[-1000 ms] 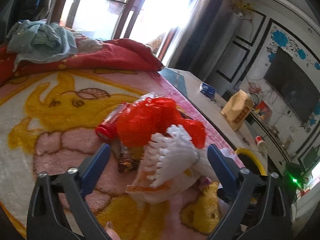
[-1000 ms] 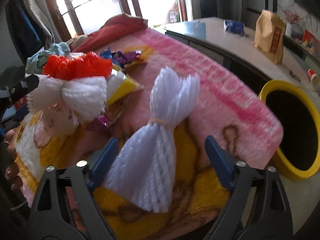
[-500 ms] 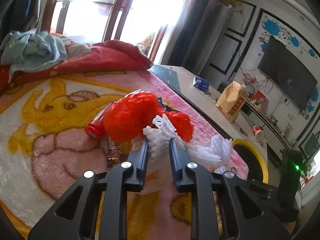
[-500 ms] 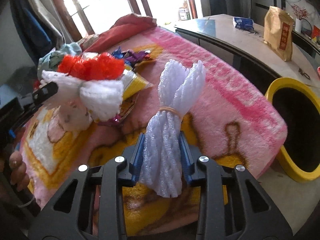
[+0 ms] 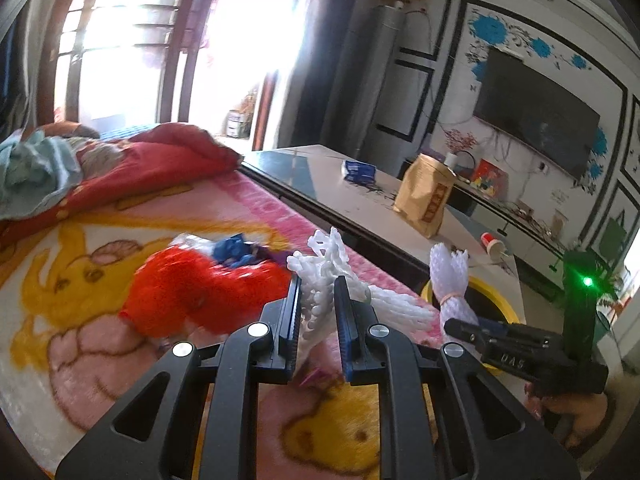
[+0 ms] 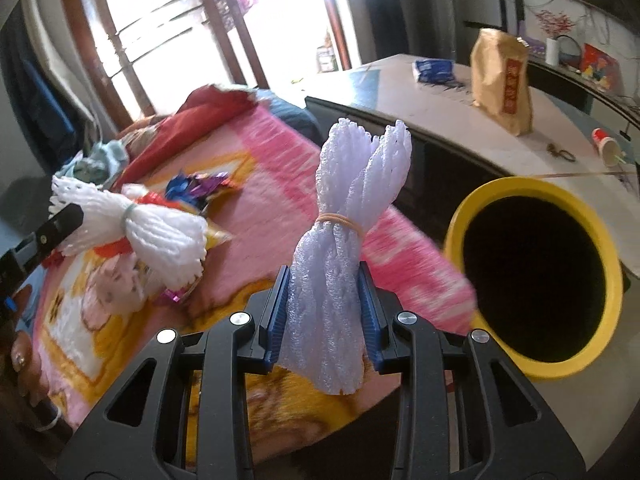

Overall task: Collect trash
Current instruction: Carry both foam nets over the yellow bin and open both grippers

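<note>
A banded white foam-net bundle (image 6: 344, 256), pinched at its lower end by the right gripper (image 6: 325, 312), hangs over the blanket (image 6: 272, 208); the yellow bin (image 6: 536, 276) waits at three o'clock. The left gripper (image 5: 316, 320) clamps a second foam net (image 5: 320, 280) beside the red netting (image 5: 192, 292). Either light bundle could slip out or miss the rim.

The right gripper (image 6: 325, 307) clamps a white foam-net bundle bound with a rubber band (image 6: 343, 248), lifted clear of the pink and yellow cartoon blanket (image 6: 272, 216). Just right stands a yellow round bin with a dark mouth (image 6: 600, 240). At left, a second white foam-net bundle (image 6: 160, 232) (also tied) hangs from the left gripper's black tip (image 6: 60, 220).
</note>
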Tool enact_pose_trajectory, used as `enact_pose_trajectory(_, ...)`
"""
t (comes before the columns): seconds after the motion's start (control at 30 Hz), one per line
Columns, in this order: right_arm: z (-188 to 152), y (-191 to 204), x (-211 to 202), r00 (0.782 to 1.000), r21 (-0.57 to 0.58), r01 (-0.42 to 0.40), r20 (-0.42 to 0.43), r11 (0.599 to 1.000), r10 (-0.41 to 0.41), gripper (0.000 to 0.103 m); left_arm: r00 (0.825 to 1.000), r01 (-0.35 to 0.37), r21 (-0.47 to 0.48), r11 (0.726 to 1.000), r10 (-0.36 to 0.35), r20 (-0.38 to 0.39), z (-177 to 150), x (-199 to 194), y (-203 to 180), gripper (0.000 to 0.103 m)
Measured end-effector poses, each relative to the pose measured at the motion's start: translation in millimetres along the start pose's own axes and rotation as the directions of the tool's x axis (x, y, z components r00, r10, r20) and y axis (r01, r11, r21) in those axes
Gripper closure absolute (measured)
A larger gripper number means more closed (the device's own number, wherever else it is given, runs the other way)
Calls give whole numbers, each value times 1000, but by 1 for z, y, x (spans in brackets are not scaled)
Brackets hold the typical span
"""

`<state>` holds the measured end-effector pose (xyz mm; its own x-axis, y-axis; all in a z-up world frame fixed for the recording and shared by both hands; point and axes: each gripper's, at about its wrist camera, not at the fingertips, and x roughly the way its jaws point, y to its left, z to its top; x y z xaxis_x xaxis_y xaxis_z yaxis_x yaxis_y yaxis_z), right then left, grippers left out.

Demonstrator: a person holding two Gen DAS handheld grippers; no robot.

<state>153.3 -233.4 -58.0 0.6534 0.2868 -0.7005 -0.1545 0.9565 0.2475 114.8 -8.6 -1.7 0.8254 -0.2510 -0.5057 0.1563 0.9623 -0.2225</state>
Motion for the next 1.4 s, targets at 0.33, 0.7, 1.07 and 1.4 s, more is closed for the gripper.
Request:
enact_pose_trajectory(0.33, 13, -43, -22, 995, 52, 76, 61, 996, -79, 77, 998, 66, 61, 996, -65, -20, 5, 28, -48, 87)
enact_pose_trajectory(0.7, 13, -97, -39, 979, 123, 180, 73, 976, -190, 77, 992, 116, 117, 986, -109, -64, 2, 58, -88, 87)
enact_pose_trajectory(1.07, 10, -133, -43, 967, 182, 236, 50, 955, -249, 77, 985, 158, 167, 973, -143, -100, 3, 90, -123, 87)
enact_pose_trajectory(1.4, 3, -162, -45, 953, 224, 293, 17, 930, -304, 76, 973, 205, 230, 951, -174, -149, -3, 125, -158, 87)
